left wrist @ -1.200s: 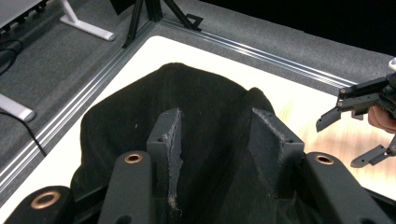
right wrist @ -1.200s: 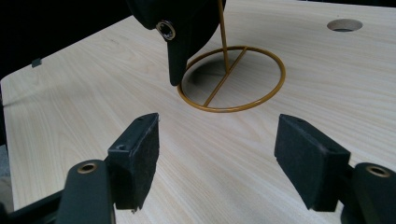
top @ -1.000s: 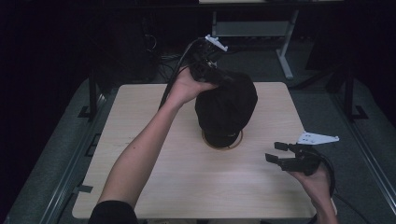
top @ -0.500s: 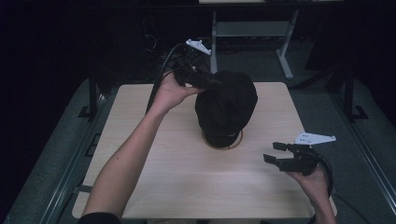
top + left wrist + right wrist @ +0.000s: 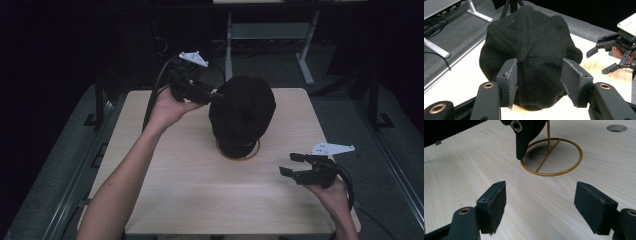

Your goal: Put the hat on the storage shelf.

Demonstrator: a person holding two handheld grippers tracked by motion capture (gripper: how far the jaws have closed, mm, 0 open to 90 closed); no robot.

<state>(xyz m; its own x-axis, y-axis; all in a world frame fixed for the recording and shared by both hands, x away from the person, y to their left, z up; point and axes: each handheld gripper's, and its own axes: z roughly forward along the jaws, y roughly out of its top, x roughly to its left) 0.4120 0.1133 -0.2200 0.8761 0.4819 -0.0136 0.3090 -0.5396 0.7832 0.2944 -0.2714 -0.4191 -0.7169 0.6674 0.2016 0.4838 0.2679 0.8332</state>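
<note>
Item 1, table (image 5: 165,185): pale wood top, mostly bare from where I watch; a round hole (image 5: 616,128) is cut in it beyond the stand.

Item 2, stand (image 5: 551,157): gold wire ring with a crossbar and an upright rod, sitting flat near the table's middle.

Item 3, black cap (image 5: 242,112): perched on the stand, crown button facing my left gripper (image 5: 540,82), a dark strap end (image 5: 520,141) hanging down to just above the ring.

Item 4, left gripper: held at the cap's far-left side. Its jaws have just been opening; the pads (image 5: 511,80) flank the crown on either side, the left one against the cloth, the right one apparently just clear, so I count no grip.

Item 5, right gripper (image 5: 291,165): low over the table's near-right part, well apart from the cap, jaws spread wide on nothing. Bare wood lies between it and the stand.
</note>
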